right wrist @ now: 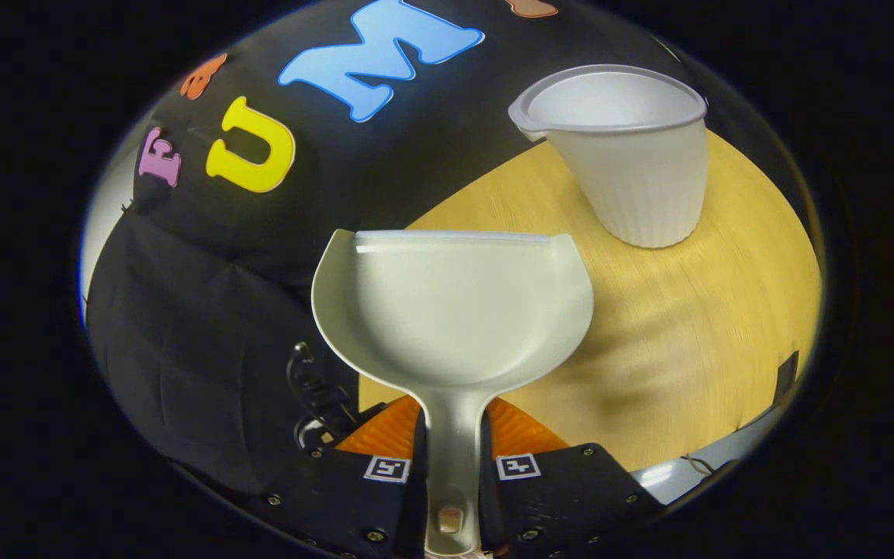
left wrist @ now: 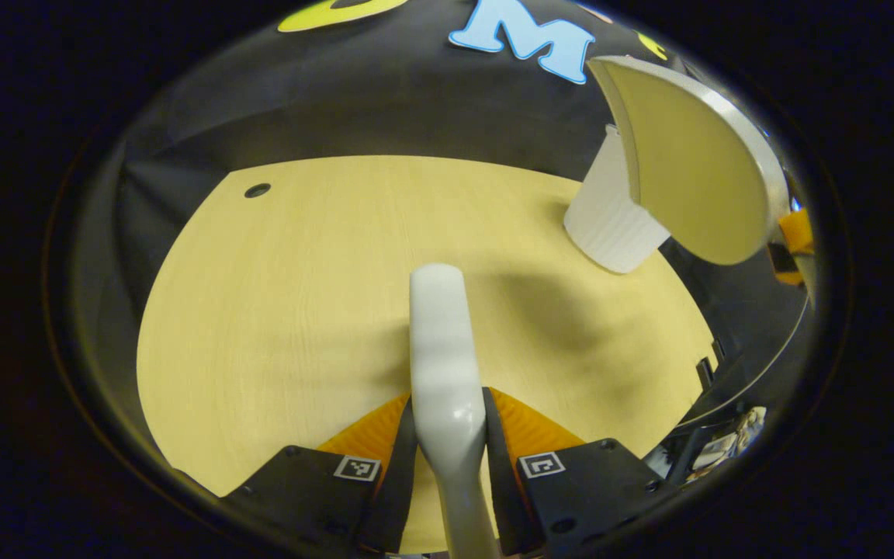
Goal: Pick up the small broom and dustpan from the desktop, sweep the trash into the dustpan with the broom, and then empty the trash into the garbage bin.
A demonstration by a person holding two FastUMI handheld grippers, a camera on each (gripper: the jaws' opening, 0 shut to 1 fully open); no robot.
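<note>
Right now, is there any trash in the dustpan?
Empty: the dustpan held by the right gripper shows a bare scoop.

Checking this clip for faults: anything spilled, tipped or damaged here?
Nothing stands out. The white ribbed plastic bin stands upright on the pale wooden desktop; the pale plastic dustpan looks clean and whole.

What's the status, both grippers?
Left gripper shut on broom handle. Right gripper shut on dustpan, pan empty. Bin upright on desk, nothing between.

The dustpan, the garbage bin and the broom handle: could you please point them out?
dustpan (right wrist: 455, 310), right gripper view, inside of its scoop.
garbage bin (right wrist: 641, 194), right gripper view, ribbed outer wall.
broom handle (left wrist: 441, 341), left gripper view, its shaft.
</note>
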